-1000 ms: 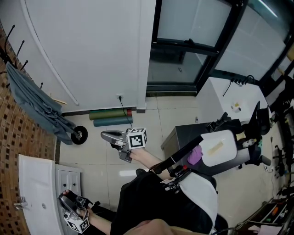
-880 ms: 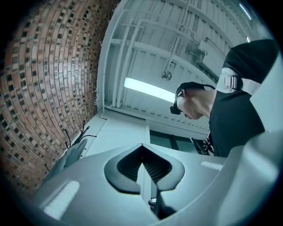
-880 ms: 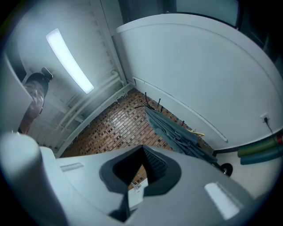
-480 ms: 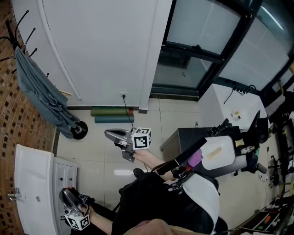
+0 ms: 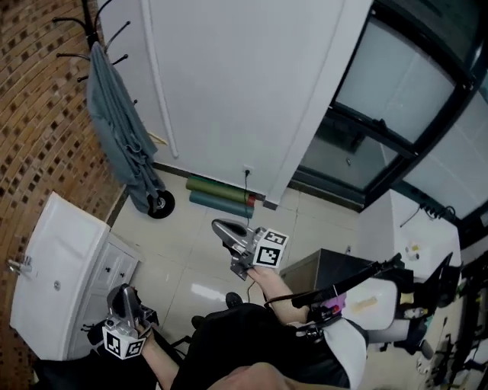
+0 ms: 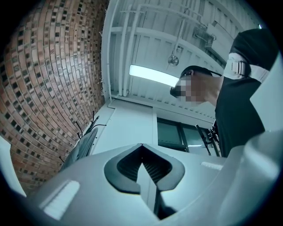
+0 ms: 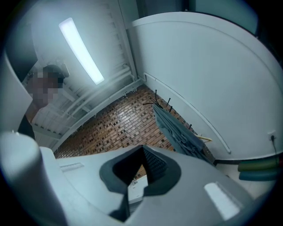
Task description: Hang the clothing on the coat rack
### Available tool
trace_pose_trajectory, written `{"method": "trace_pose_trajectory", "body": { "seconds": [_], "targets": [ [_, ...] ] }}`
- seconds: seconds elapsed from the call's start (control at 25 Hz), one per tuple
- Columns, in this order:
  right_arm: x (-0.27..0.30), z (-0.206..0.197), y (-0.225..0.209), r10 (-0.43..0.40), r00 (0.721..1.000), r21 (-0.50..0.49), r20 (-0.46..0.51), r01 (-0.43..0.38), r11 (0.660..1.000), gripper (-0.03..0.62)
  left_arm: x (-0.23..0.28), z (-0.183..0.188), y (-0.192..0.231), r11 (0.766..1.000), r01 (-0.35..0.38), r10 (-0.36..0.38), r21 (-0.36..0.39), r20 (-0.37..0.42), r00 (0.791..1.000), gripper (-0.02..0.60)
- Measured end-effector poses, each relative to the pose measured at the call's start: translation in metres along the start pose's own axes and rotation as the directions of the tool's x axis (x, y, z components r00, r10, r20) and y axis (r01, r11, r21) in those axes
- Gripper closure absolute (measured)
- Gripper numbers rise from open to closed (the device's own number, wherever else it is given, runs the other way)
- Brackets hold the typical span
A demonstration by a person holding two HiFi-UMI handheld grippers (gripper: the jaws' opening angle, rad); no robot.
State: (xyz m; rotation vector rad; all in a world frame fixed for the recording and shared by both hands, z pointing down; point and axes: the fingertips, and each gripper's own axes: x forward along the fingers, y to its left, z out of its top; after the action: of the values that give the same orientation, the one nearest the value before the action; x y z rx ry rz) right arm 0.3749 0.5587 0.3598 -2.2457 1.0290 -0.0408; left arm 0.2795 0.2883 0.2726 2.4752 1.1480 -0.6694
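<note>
Grey clothing [image 5: 118, 129] hangs on the coat rack [image 5: 90, 23] beside the brick wall [image 5: 38, 114]; well apart from it, the left gripper [image 5: 120, 293] and right gripper [image 5: 219, 226] keep fingers pressed together, all 2 pairs empty.

Grey clothing [image 5: 114, 129] draped from the black coat rack [image 5: 97, 27] at top left, close against the brick wall [image 5: 38, 114], hem down beside a black wheel [image 5: 161, 203] on the tiled floor [image 5: 191, 263]. Two rolled mats [image 5: 217, 187] along the floor's far edge, under the white wall [image 5: 229, 91]. White cabinet [image 5: 57, 266] at lower left. Left gripper [image 5: 122, 293] low, just beside that cabinet; right gripper [image 5: 221, 227] out over mid-floor, well apart from the clothing.
</note>
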Motion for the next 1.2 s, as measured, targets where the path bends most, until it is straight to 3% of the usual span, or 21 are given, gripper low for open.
{"method": "trace_pose_trajectory", "body": {
  "seconds": [0.16,0.48,1.2],
  "targets": [
    [0.009,0.007,-0.003,0.042,0.999,-0.048,-0.034,-0.044,0.998,0.594,0.006,-0.003,-0.003,0.999,-0.039,0.040,0.035,-0.018,0.999,0.580],
    [0.012,0.002,0.006,0.037,0.999,-0.098,-0.030,-0.039,0.994,0.594,-0.001,-0.007,0.004,0.999,-0.042,0.042,0.001,-0.040,0.998,0.580],
    [-0.006,0.044,-0.003,0.102,0.995,-0.232,-0.021,-0.104,0.967,0.594,0.046,-0.030,-0.022,0.999,-0.024,0.026,0.038,-0.062,0.998,0.580]
  ]
}}
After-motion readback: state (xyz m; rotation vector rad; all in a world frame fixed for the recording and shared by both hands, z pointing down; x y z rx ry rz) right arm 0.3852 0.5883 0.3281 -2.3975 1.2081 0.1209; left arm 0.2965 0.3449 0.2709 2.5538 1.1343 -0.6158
